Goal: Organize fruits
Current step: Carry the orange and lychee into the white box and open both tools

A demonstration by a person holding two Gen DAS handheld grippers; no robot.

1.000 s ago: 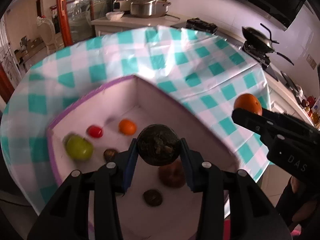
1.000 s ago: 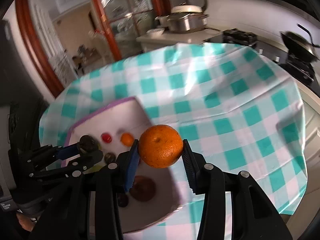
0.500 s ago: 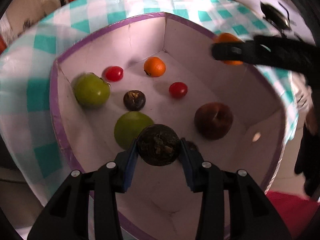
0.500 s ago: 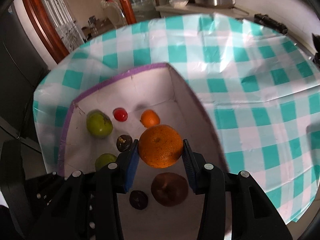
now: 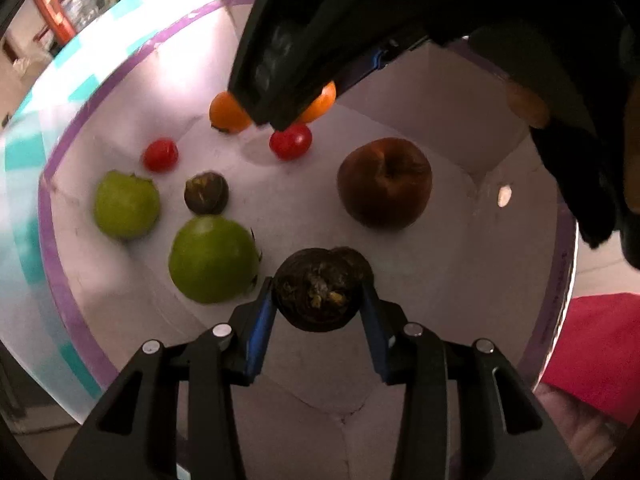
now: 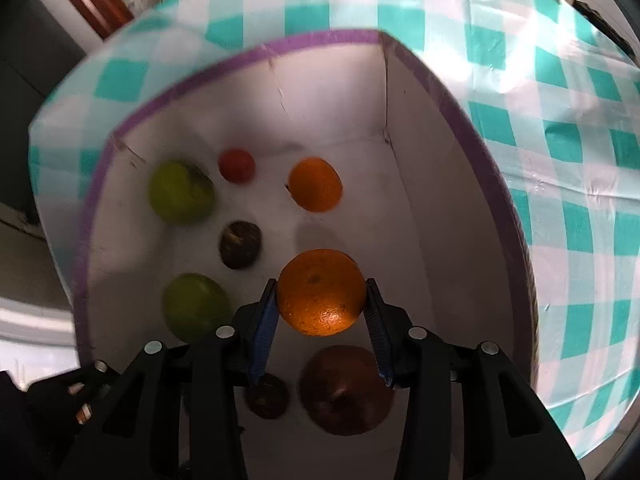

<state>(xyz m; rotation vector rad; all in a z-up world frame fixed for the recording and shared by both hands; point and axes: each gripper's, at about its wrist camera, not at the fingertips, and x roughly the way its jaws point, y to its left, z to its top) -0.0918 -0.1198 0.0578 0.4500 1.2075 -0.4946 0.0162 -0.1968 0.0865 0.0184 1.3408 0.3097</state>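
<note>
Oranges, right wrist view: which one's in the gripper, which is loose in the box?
The larger orange is clamped in the right gripper. The smaller orange lies loose on the box floor, nearer the far wall.

A dark, wrinkled brown fruit (image 5: 323, 295) with a dried, crusty calyx facing the left wrist camera is pinched between the left gripper's (image 5: 319, 300) blue pads, low inside a white box (image 5: 436, 364) edged in purple. On the box floor, seen from that view, lie a brownish-red apple (image 5: 385, 182) at two o'clock, two green fruits (image 5: 213, 260) (image 5: 126, 204) at nine to ten, a small dark fruit (image 5: 206, 193), and two cherry tomatoes (image 5: 291, 141) (image 5: 160, 155) toward twelve, with a small orange fruit (image 5: 229, 112) beyond. A glossy, dimpled orange (image 6: 321, 293) is clamped in the right gripper (image 6: 322, 304), apparently above the floor, though blur makes this uncertain.
</note>
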